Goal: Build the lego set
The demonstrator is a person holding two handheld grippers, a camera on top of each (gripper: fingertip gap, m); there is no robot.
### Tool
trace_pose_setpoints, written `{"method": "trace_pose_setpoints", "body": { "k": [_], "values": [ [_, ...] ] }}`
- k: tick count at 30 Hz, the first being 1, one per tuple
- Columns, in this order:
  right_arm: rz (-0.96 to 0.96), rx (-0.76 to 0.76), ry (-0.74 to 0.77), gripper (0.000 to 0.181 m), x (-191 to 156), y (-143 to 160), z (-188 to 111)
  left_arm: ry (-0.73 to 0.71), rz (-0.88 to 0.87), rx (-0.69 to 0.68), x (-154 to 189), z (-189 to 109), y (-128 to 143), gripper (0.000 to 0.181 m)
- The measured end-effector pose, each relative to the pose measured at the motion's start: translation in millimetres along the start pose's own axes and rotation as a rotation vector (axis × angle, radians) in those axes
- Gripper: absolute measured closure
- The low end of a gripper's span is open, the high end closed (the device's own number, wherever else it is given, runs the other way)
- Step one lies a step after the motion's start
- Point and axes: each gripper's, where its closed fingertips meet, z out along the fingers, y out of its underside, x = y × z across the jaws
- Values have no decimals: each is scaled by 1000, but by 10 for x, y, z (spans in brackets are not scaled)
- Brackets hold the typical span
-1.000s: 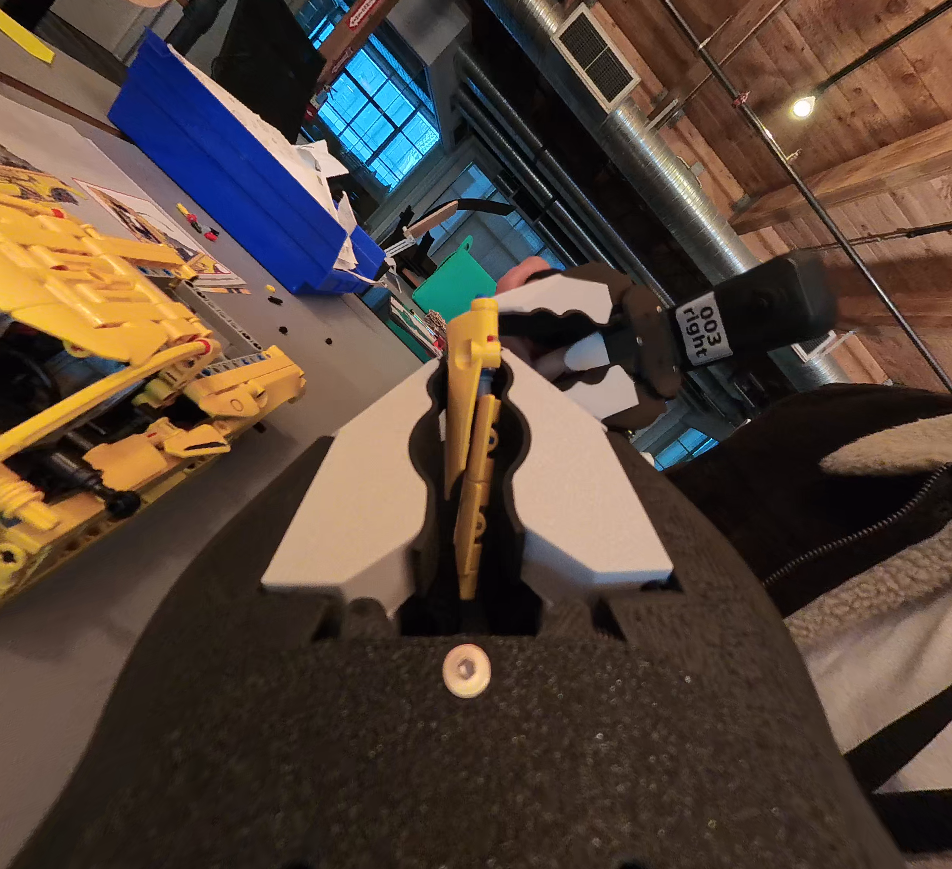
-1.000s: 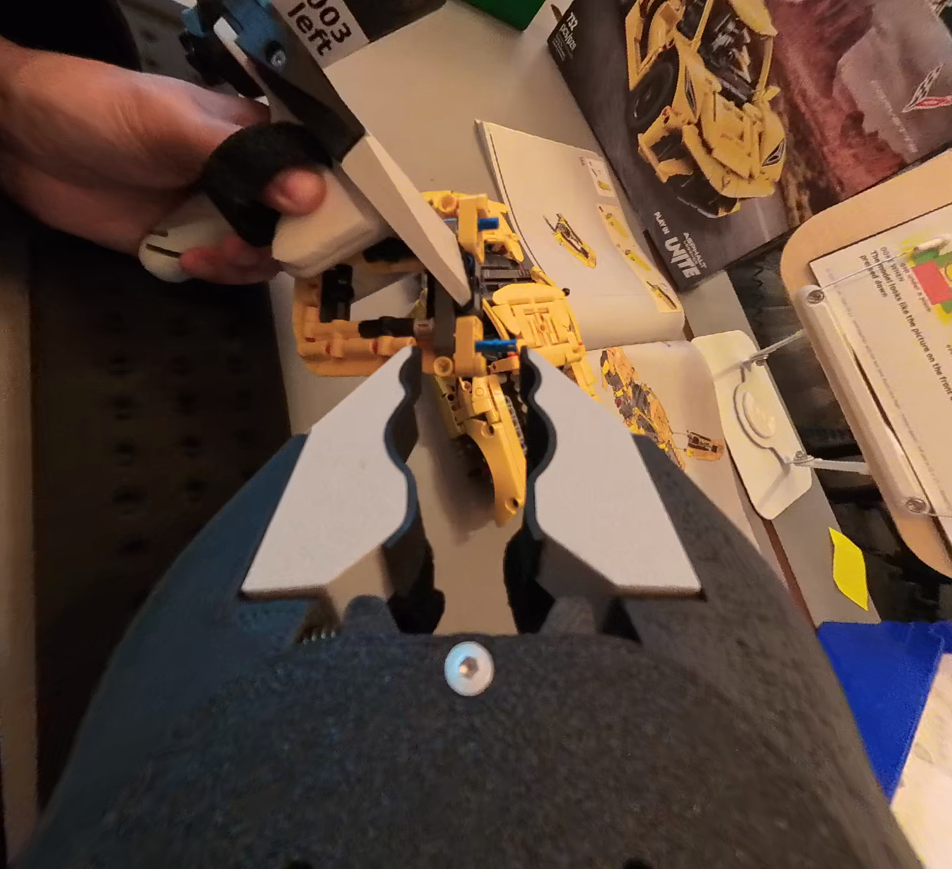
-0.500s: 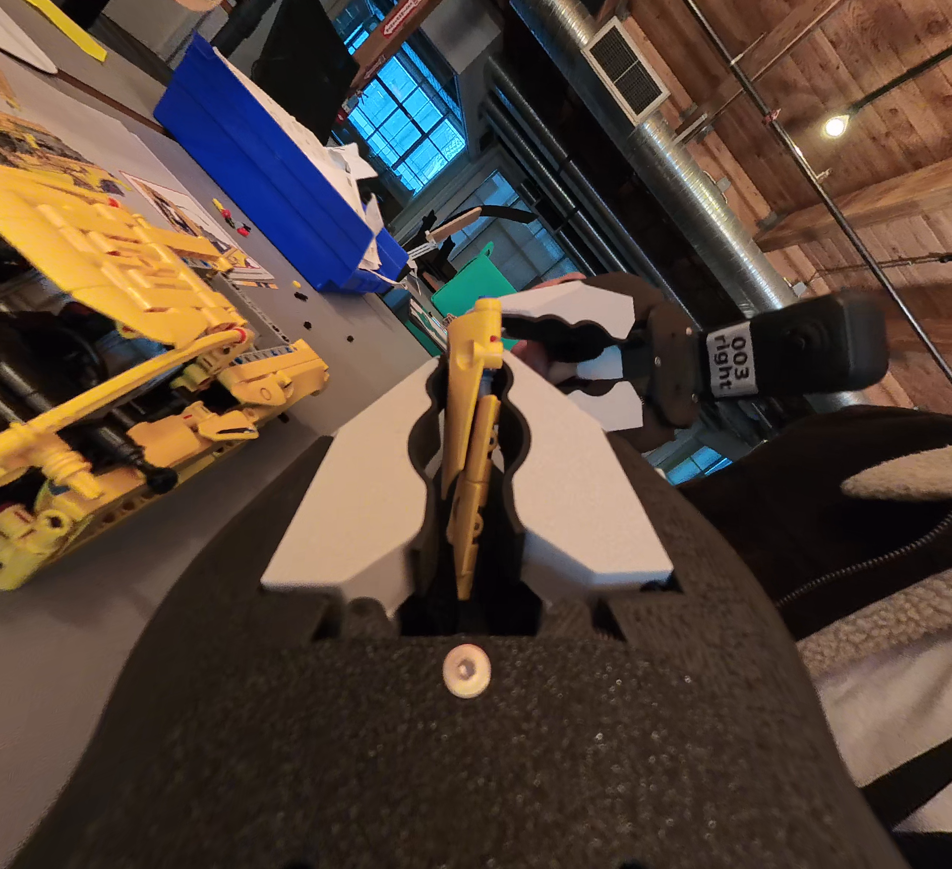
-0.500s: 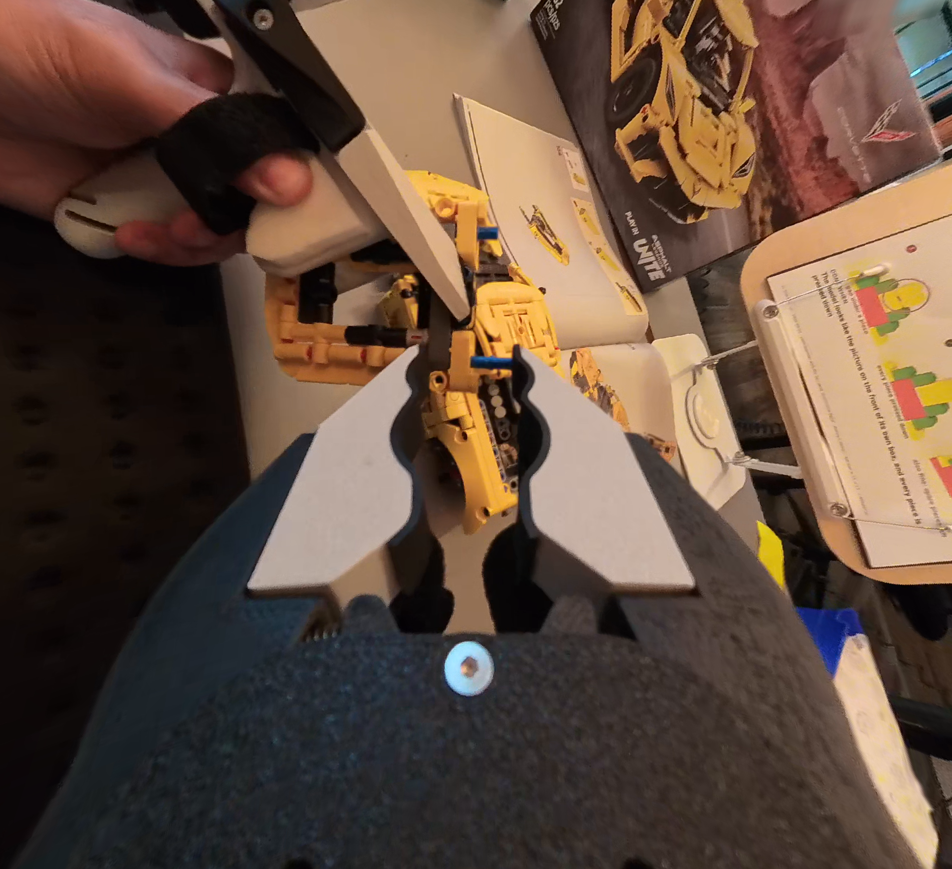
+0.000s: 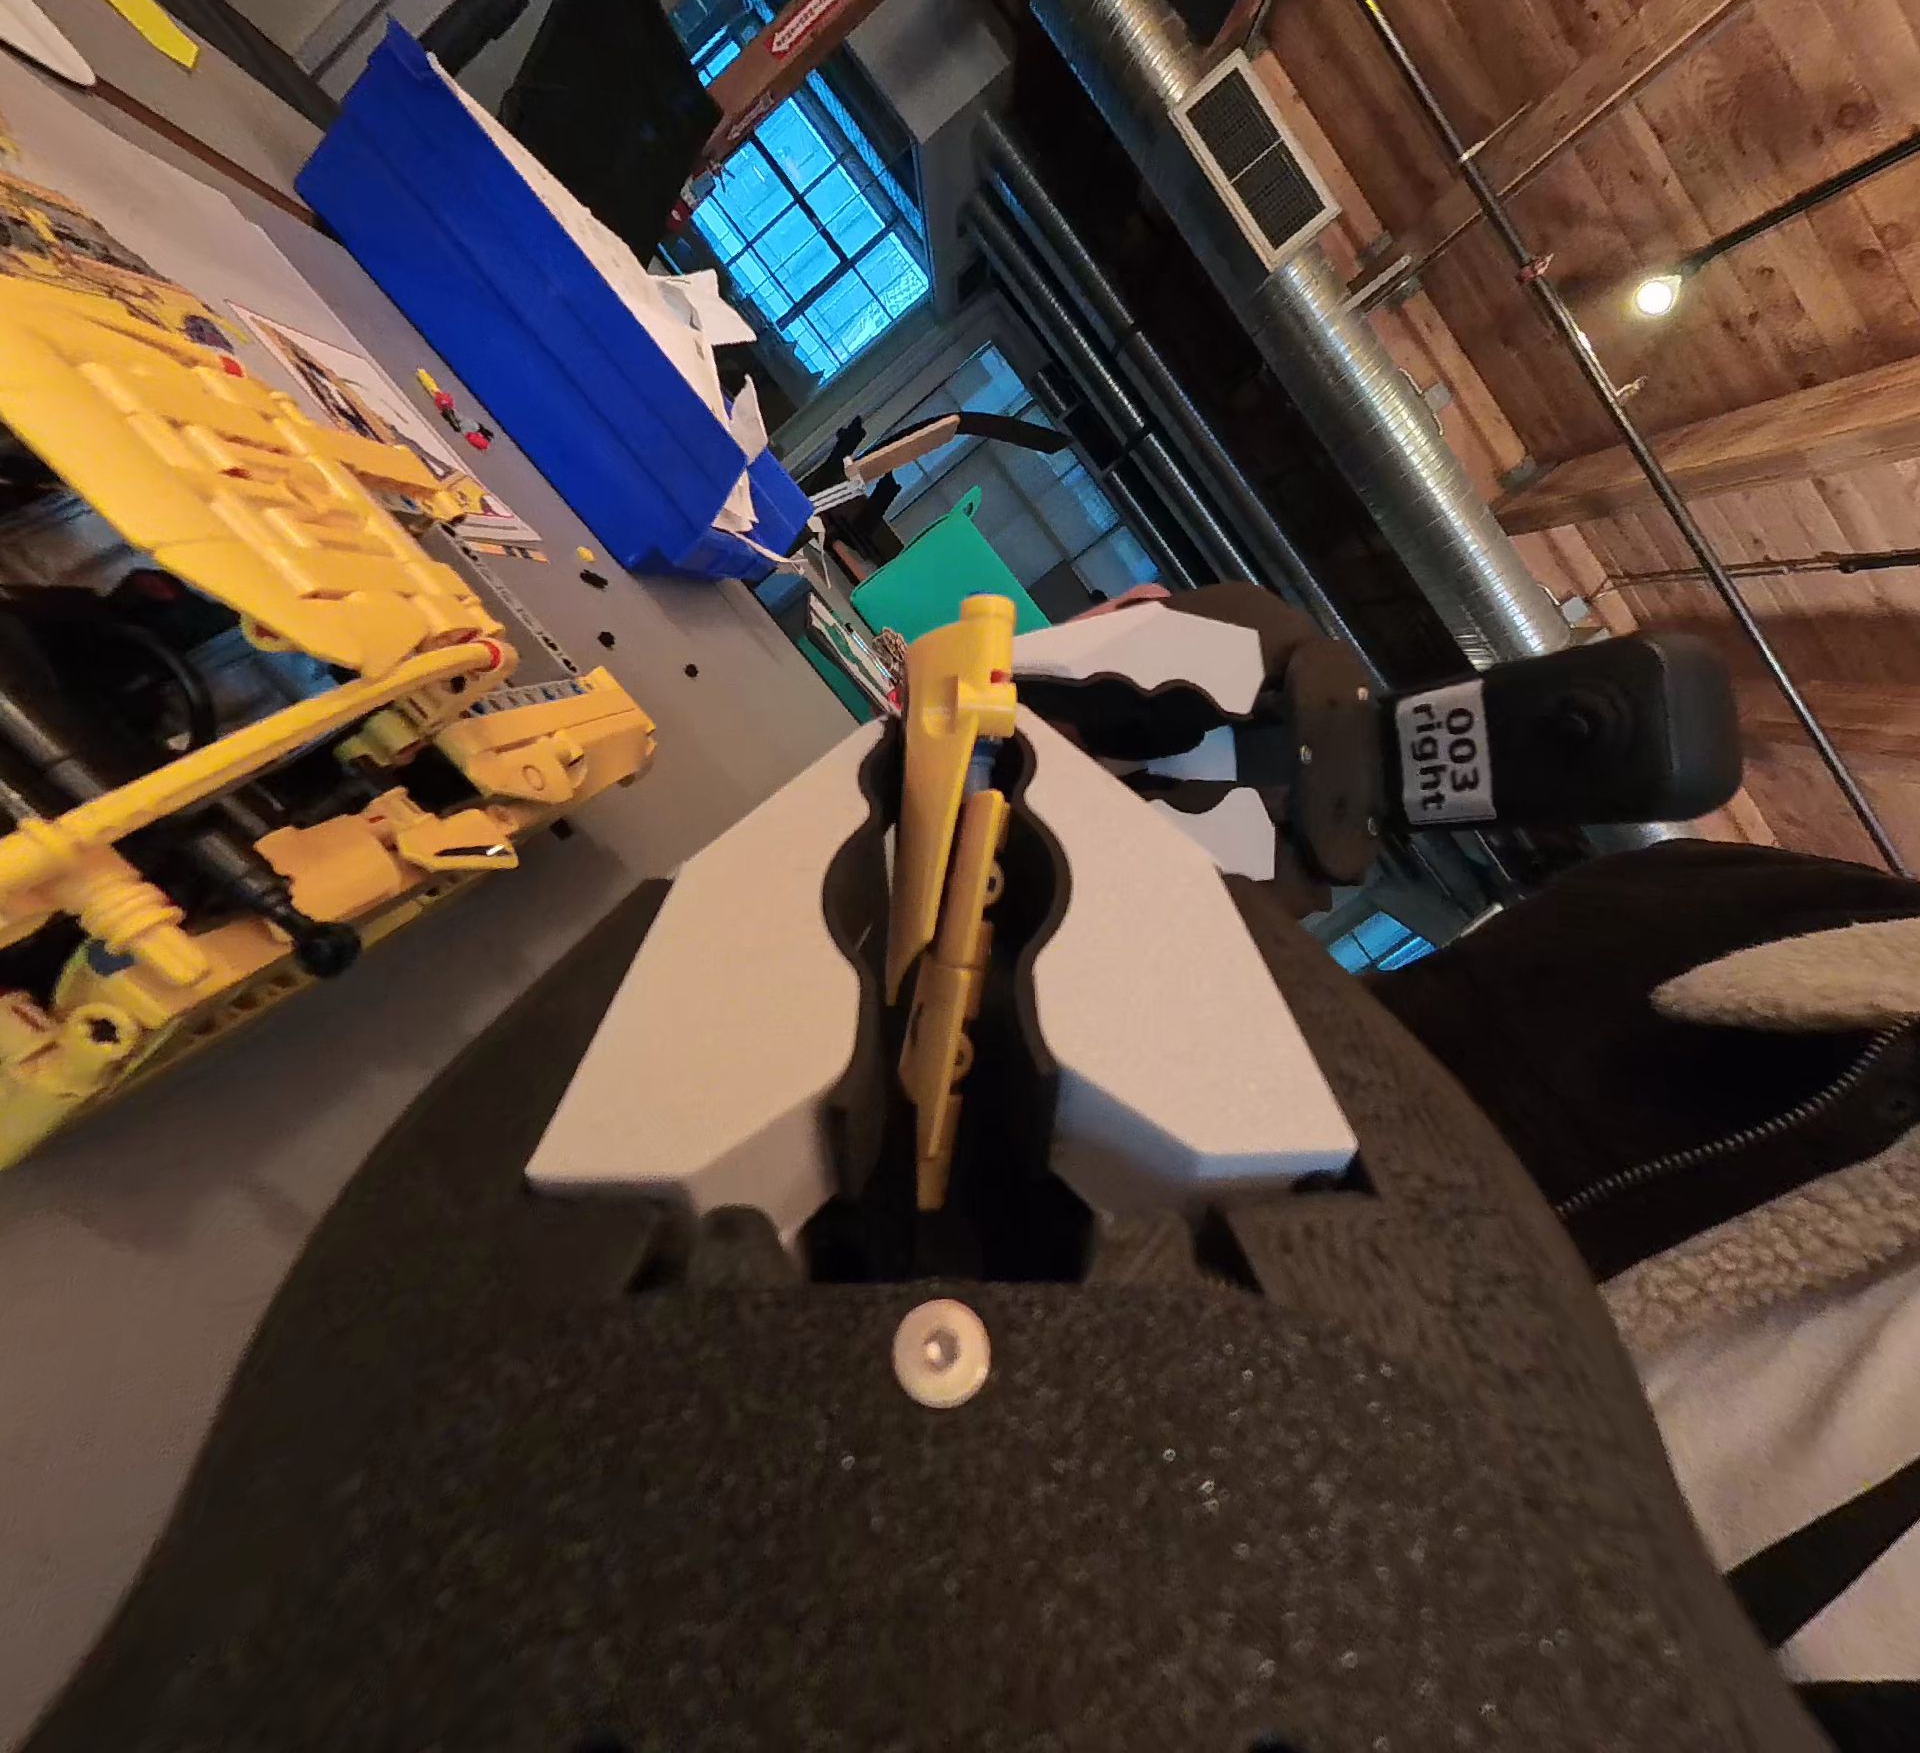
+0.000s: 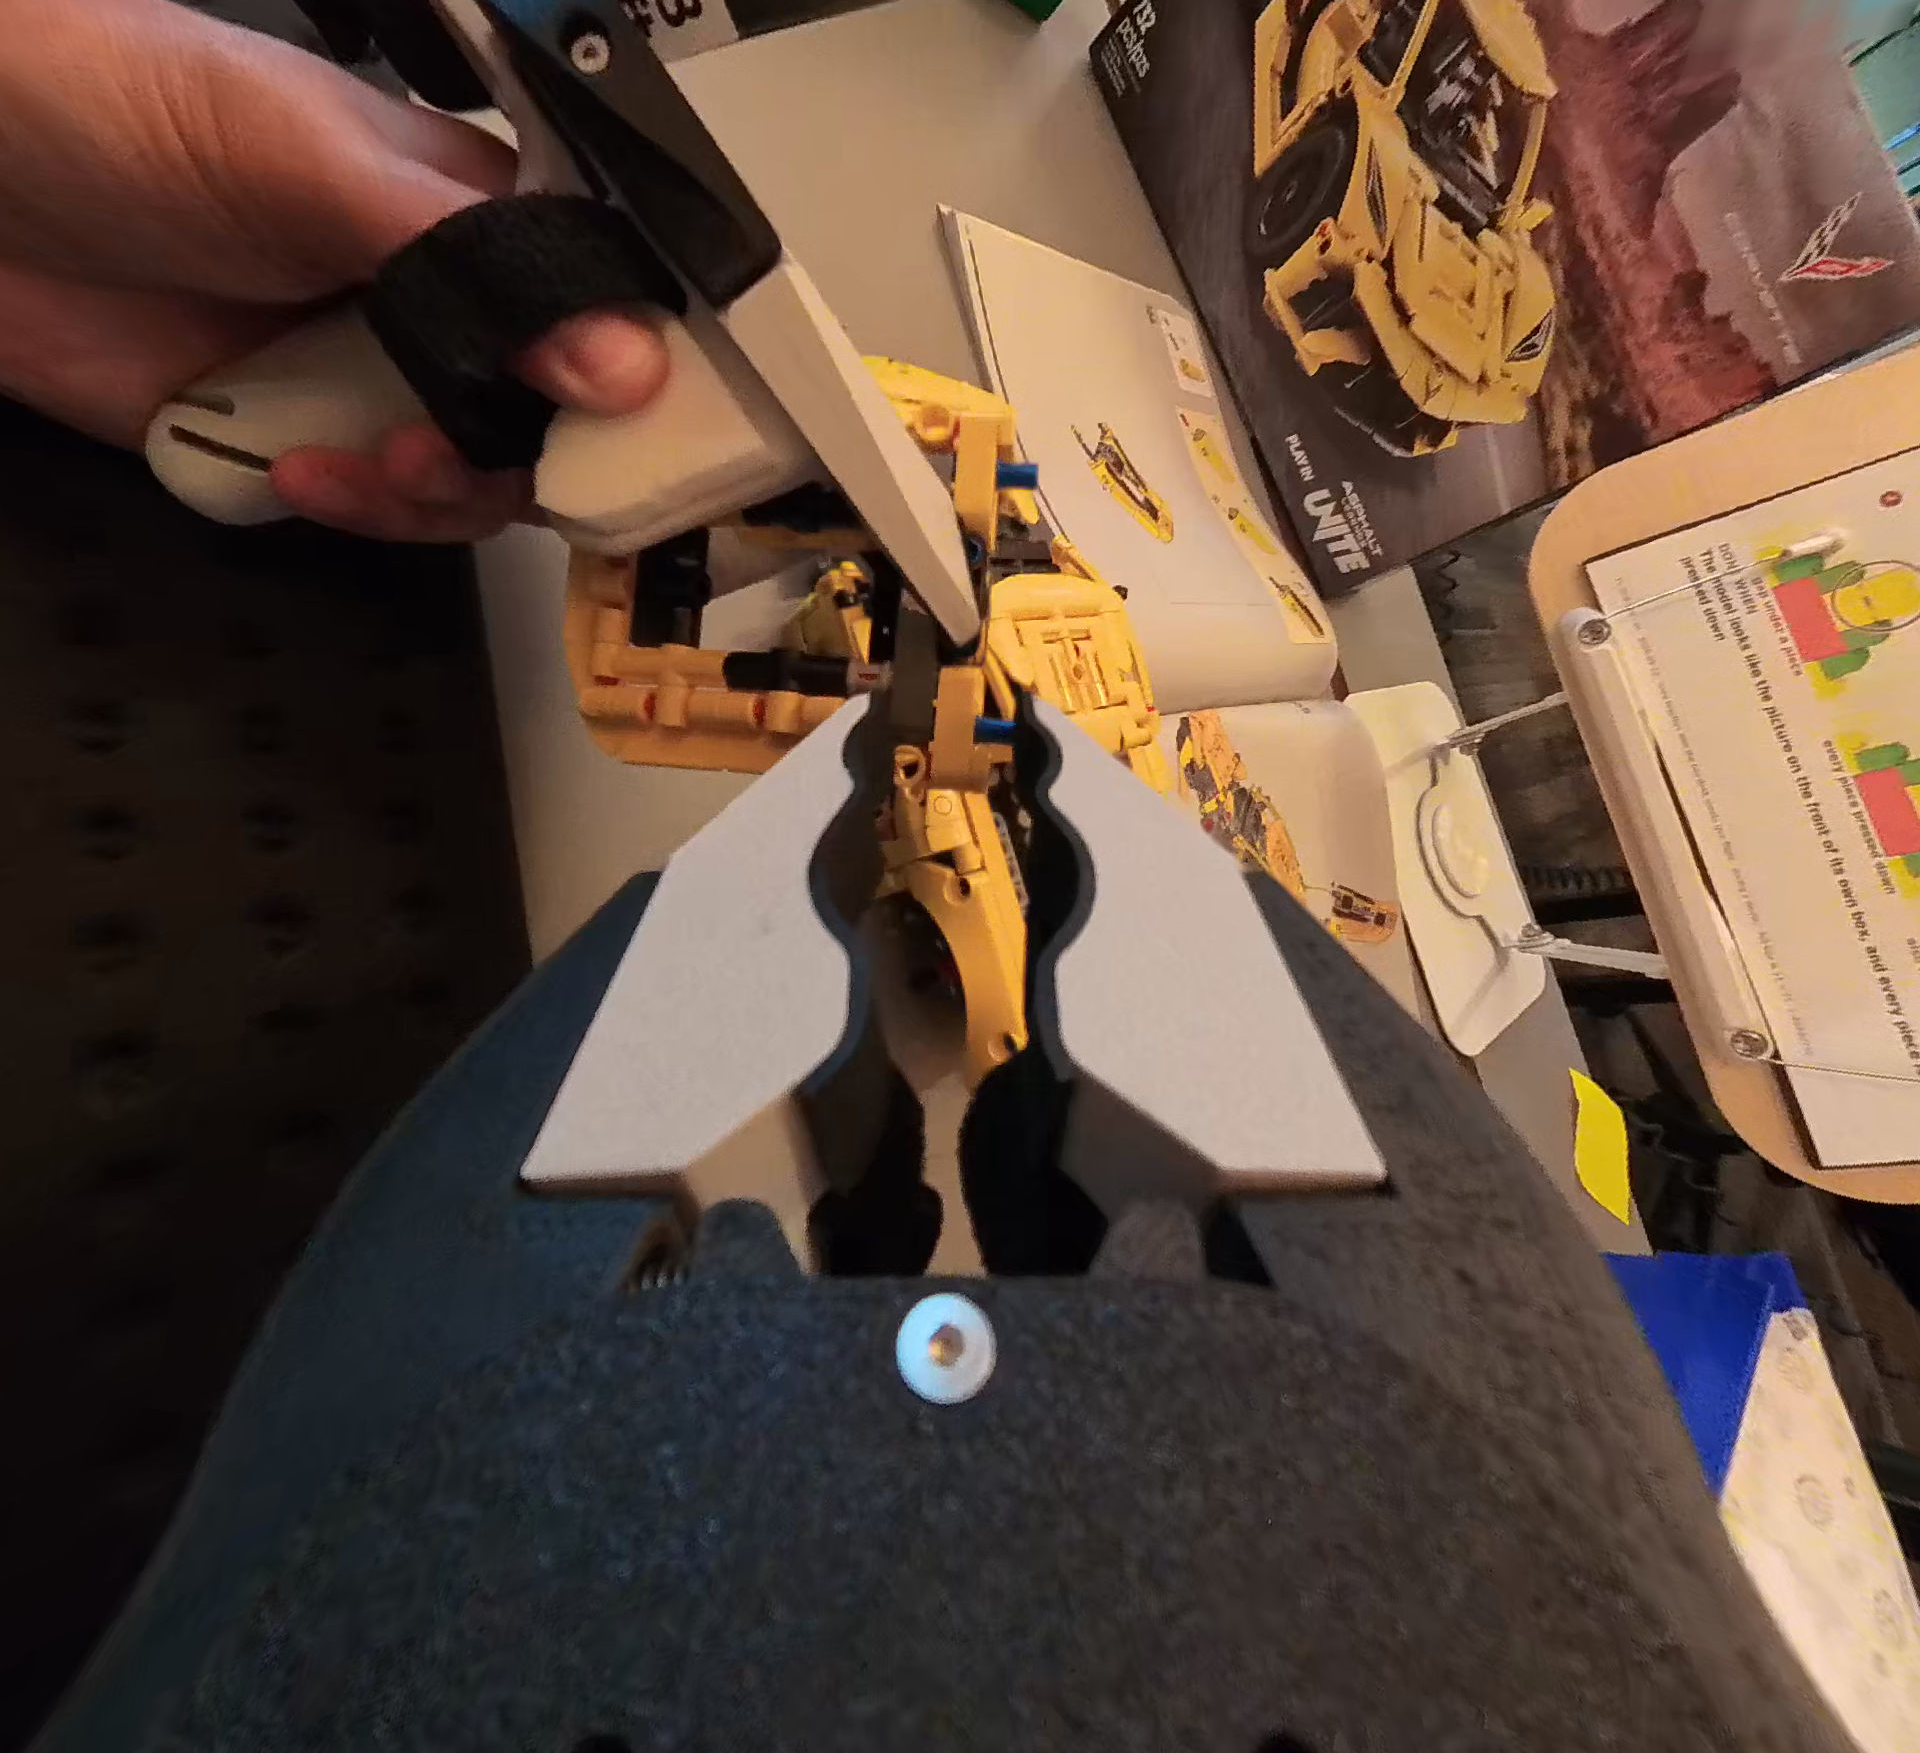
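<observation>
A: We have the yellow panel (image 5: 951, 882) clamped edge-on in the left tool (image 5: 951, 747), held off the table (image 5: 665, 643). Top end of the panel sticks out past the fingertips; blue pins visible on it in the right wrist view.

B: Right tool (image 6: 951, 737)?

A: Spread apart, gripping nothing. In the right wrist view we see the panel (image 6: 961, 830) sitting in the gap between its fingers, no clear contact either side. In the left wrist view the right tool (image 5: 1049, 711) is just beside the panel's top end, tips almost on it. Can't tell if they touch.

B: Main build?

A: Yellow car (image 5: 239, 664) is on the table, left of the left tool, apart from the panel. In the right wrist view it lies right behind the panel (image 6: 831, 664), partly hidden by the left tool (image 6: 961, 638) and the hand (image 6: 239, 249) holding it, finger through a black strap (image 6: 499, 311).

B: Rest of the table?

A: Open manual (image 6: 1122, 456) just beyond the car, set box (image 6: 1455, 176) behind that. Blue bin (image 5: 520, 321) farther along with paper in it, a few loose small pieces (image 5: 457, 415) on the table near it. Clipboard (image 6: 1766, 768) with a printed sheet at the right edge, yellow sticky note (image 6: 1600, 1142) below it.
</observation>
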Motion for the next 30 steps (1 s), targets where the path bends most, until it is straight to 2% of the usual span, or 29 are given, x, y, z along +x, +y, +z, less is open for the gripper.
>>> {"method": "trace_pose_setpoints", "body": {
  "k": [4, 7, 11, 13, 16, 19, 27, 28, 30],
  "values": [
    [46, 50, -21, 157, 26, -55, 0, 2, 25, 17, 20, -14, -32, 166],
    [233, 192, -126, 158, 75, -202, -176, 64, 59, 3, 135, -1, -21, 166],
    [331, 287, -157, 134, 154, -243, -295, 94, 120, 45, 214, -19, -80, 166],
    [439, 380, -196, 140, 156, -237, -273, 138, 240, 113, 333, -45, -153, 166],
    [649, 457, -444, 141, 5, -309, -256, 202, 431, 118, 568, -17, -75, 166],
    [673, 546, -569, 169, -43, -427, -402, 217, 575, 164, 691, -41, -90, 166],
    [543, 549, -476, 167, -63, -474, -454, 254, 596, 127, 757, -18, -31, 165],
    [543, 530, -466, 167, -40, -453, -457, 231, 604, 123, 732, -9, -34, 163],
    [499, 497, -332, 167, 79, -344, -482, 139, 606, 104, 600, 5, -68, 143]
  ]
}}
